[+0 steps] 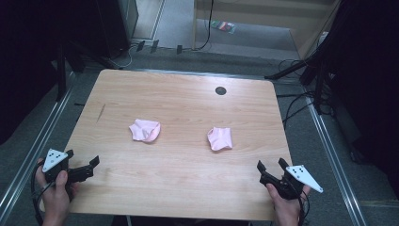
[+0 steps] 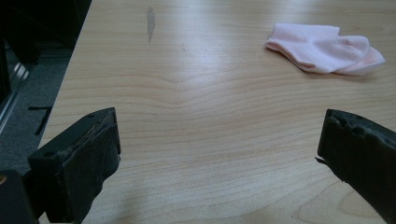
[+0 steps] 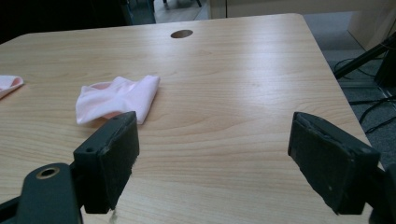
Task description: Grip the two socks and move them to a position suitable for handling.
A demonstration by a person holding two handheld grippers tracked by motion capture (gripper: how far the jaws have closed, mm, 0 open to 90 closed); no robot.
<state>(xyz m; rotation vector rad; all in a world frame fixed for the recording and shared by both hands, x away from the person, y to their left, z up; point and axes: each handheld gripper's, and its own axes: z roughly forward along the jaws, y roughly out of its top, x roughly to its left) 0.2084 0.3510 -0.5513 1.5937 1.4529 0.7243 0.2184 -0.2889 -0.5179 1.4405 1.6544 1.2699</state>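
Two pale pink socks lie crumpled on the wooden table [image 1: 179,155]. The left sock [image 1: 145,130] rests left of centre and shows at the upper right of the left gripper view [image 2: 324,48]. The right sock [image 1: 219,138] sits right of centre, and in the right gripper view [image 3: 116,98] it lies just beyond the left jaw. My left gripper [image 1: 83,162] hovers open at the table's near left corner, nothing between its jaws. My right gripper [image 1: 270,165] is open at the near right corner, also holding nothing. Both grippers are well apart from the socks.
A round dark cable hole [image 1: 220,90] marks the far side of the table. A dark streak [image 1: 101,112] stains the wood at far left. Cables [image 1: 301,101] and stand legs lie on the grey floor around the table.
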